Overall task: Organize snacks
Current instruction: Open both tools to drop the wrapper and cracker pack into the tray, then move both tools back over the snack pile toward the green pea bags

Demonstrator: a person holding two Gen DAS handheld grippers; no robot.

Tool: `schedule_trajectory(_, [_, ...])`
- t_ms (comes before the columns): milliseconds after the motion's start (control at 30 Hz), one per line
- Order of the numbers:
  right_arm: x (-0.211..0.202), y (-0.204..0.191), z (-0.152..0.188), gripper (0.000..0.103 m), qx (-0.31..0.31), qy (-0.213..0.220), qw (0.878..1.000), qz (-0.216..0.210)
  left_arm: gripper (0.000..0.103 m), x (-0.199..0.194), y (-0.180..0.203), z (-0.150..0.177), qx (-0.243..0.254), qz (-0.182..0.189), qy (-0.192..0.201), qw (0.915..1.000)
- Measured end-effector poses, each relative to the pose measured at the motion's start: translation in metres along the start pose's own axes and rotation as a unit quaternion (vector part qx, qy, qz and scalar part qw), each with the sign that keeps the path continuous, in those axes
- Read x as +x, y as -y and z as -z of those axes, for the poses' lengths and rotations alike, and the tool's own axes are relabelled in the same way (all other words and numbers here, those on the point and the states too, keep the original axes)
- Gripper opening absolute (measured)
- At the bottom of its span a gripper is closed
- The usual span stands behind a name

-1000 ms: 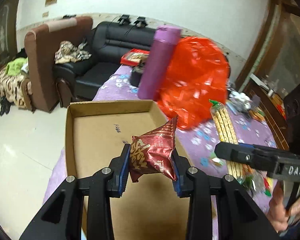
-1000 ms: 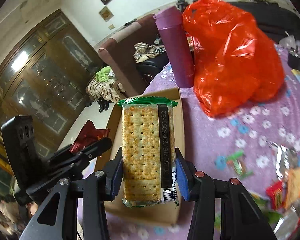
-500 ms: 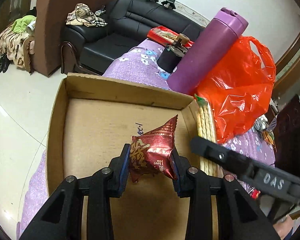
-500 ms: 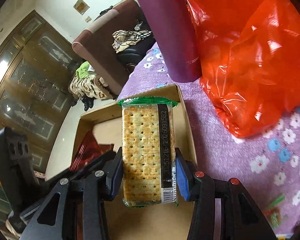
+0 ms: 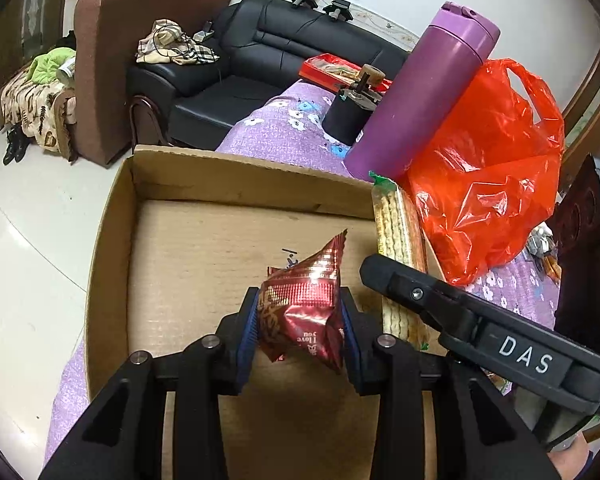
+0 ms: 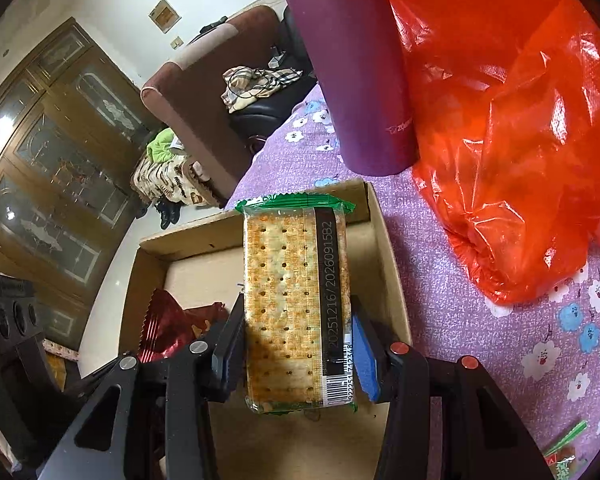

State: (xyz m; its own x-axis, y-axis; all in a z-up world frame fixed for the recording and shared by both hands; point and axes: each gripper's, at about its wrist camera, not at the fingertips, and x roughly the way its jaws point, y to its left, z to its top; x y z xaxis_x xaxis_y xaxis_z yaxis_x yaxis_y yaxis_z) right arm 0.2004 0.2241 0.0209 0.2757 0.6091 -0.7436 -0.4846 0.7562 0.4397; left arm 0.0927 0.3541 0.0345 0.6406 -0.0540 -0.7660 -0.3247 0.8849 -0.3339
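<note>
My left gripper (image 5: 298, 326) is shut on a shiny red snack packet (image 5: 304, 308) and holds it over the open cardboard box (image 5: 112, 240). My right gripper (image 6: 296, 344) is shut on a clear pack of crackers with green ends (image 6: 296, 304) and holds it over the box's right side (image 6: 388, 264). The crackers (image 5: 396, 248) and the right gripper's finger show in the left wrist view by the box's right wall. The red packet (image 6: 168, 328) shows at the left in the right wrist view.
A tall purple flask (image 5: 420, 92) and an orange-red plastic bag (image 5: 488, 176) stand on the purple flowered cloth (image 6: 460, 340) just beyond the box. A black pot (image 5: 346, 116) sits behind the flask. Loose snack wrappers (image 6: 564, 448) lie at the right. Sofas stand beyond the table.
Both grippers have moved forward over the box with their snacks. The cracker pack has come from over the cloth to the box's right side, and the flask and bag look nearer.
</note>
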Motion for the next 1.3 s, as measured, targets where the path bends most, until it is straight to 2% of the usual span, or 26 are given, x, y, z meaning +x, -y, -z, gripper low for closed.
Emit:
schedule_trajectory(100, [0.001,0.002,0.003,0.052,0.004,0.000,1.000,0.004,0.039,0.000,0.000,0.000,0.002,0.002,-0.001,1.0000])
schedule_trajectory(200, [-0.002,0.003,0.003,0.052,0.008,0.002,1.000,-0.001,0.048,-0.001,0.002,0.001,0.006,0.011,0.001,0.9999])
schedule_trajectory(367, [-0.012,0.006,0.004,0.053,0.019,0.006,1.000,-0.009,0.071,-0.004,0.003,0.002,0.011,-0.002,0.011,0.9999])
schedule_trajectory(467, [-0.021,0.010,0.011,0.053,0.032,0.000,0.999,-0.027,0.073,-0.005,0.004,0.004,0.016,-0.005,0.011,0.9998])
schedule_trajectory(600, [-0.029,0.020,0.026,0.052,0.053,-0.009,0.998,-0.030,0.074,-0.003,0.013,0.010,0.043,-0.019,-0.002,0.9989])
schedule_trajectory(700, [-0.036,0.024,0.037,0.045,0.059,-0.009,0.998,-0.025,0.074,-0.003,0.019,0.016,0.061,-0.030,-0.011,0.9976])
schedule_trajectory(933, [-0.059,0.028,0.063,0.045,0.072,-0.014,0.997,-0.036,0.075,-0.011,0.026,0.034,0.082,-0.018,-0.027,0.9961])
schedule_trajectory(1067, [-0.076,0.029,0.059,0.048,0.068,-0.005,0.996,-0.048,0.077,-0.017,0.026,0.030,0.070,-0.008,-0.027,0.9971])
schedule_trajectory(1200, [-0.104,0.029,0.059,0.062,0.060,0.021,0.996,-0.058,0.086,-0.034,0.029,0.028,0.065,-0.013,-0.004,0.9978])
schedule_trajectory(1300, [-0.120,0.028,0.067,0.062,0.044,0.034,0.997,-0.050,0.087,-0.045,0.031,0.030,0.060,-0.019,0.001,0.9980])
